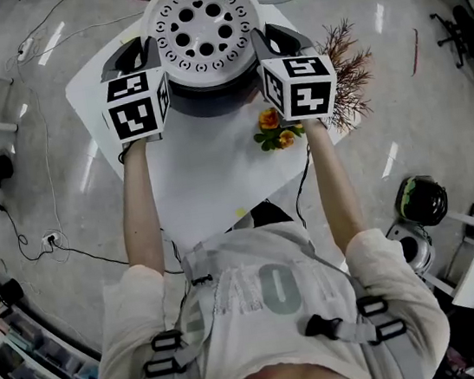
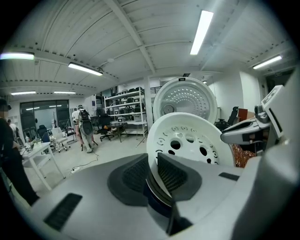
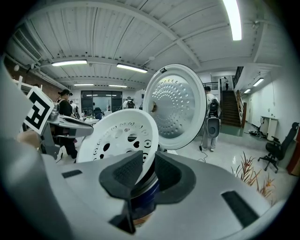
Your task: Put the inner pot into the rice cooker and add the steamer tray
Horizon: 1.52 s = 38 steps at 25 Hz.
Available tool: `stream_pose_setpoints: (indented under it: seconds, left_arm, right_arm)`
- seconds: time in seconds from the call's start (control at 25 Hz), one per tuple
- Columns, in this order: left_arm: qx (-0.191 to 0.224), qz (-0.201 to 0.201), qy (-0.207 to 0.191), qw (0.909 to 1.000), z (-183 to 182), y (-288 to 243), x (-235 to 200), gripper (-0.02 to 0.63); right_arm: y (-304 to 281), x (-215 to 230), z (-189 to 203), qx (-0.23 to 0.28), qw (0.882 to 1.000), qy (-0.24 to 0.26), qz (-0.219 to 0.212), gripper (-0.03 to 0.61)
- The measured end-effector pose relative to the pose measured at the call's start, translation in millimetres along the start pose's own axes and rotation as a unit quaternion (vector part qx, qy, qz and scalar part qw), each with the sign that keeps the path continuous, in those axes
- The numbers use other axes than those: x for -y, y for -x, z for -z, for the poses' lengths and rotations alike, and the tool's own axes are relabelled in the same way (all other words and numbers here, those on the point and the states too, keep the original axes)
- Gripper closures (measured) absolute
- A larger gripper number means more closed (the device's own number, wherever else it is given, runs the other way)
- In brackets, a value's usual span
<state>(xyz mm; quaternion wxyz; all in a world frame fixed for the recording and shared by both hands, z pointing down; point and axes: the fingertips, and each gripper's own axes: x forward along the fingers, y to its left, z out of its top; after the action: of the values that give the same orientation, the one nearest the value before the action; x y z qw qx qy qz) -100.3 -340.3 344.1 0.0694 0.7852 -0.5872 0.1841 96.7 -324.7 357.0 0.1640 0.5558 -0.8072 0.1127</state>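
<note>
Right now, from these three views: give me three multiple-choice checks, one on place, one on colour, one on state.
1. Where is the tray?
A on the floor
B over the cooker
C on the table beside the cooker

2. Tray colour?
A white
B black
C orange

3. Cooker lid?
A shut
B taken off
C open, upright

Key:
1 B: the head view shows it above the cooker body, its rim gripped by the left tongs and right tongs.
2 A: it is white in every view.
3 C: it stands raised behind the tray in both gripper views.
</note>
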Motion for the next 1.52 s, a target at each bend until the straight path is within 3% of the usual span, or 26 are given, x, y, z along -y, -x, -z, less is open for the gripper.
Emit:
stream_pose_setpoints:
  seconds: [0.6,1.0,1.52]
  left_arm:
    - [-0.03,0.003,0.008,0.9995,22,-26,1,0.543]
    - [-0.053,0.007,0.011,0.9985,44,-38,4,0.561]
    - [-0.043,0.004,0.014,0.999,37,-35,3,0.568]
  right_arm:
    - [-23,8,24,-0.042,0.996,-0.07,-0.019,0.499]
    - [-33,8,35,-0.067,0.998,0.008,0.016,0.505]
    - [-33,4,32,-0.061,0.998,0.02,0.023,0.526]
